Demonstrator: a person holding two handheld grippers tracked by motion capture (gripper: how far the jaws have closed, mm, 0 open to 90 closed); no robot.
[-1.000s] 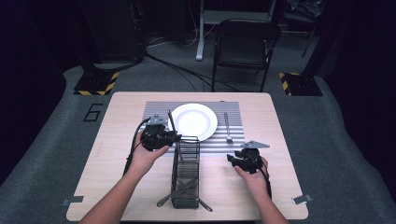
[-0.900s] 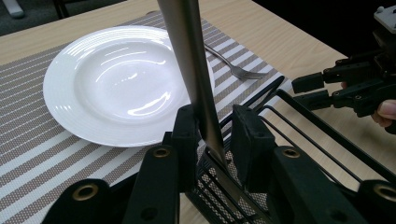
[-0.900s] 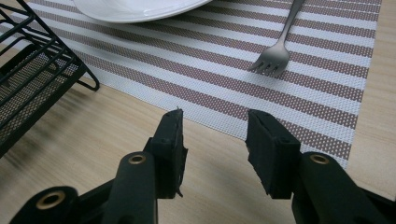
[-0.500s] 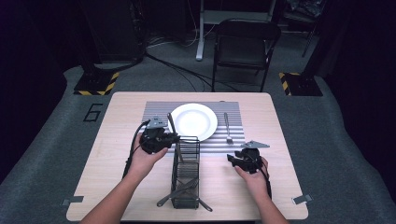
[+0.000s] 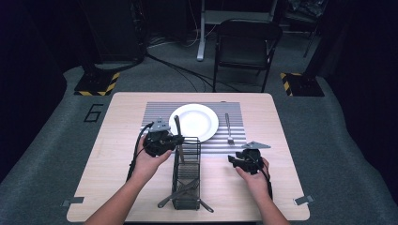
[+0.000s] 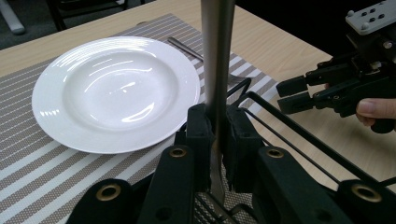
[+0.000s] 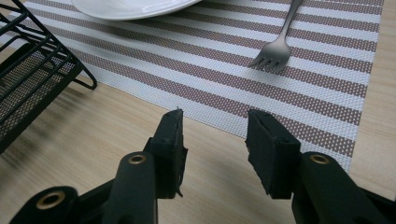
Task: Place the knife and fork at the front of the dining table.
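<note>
While the knife (image 6: pixel 217 60) stands upright over the black wire caddy (image 5: pixel 187 174), the left gripper (image 6: pixel 215 140) has just closed its jaws and now pinches the handle, where a second ago they were wider. Behind sits the white plate (image 6: pixel 112 88) on the striped placemat (image 7: pixel 261 70); a fork (image 7: pixel 275 49) lies right. Well apart, the right gripper (image 7: pixel 214 140) hangs spread, empty.

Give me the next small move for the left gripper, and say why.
Probably lift straight up: the left gripper has just closed its jaws on an upright utensil handle whose lower end still sits in the black wire caddy; the placemat beside the plate lies free.
</note>
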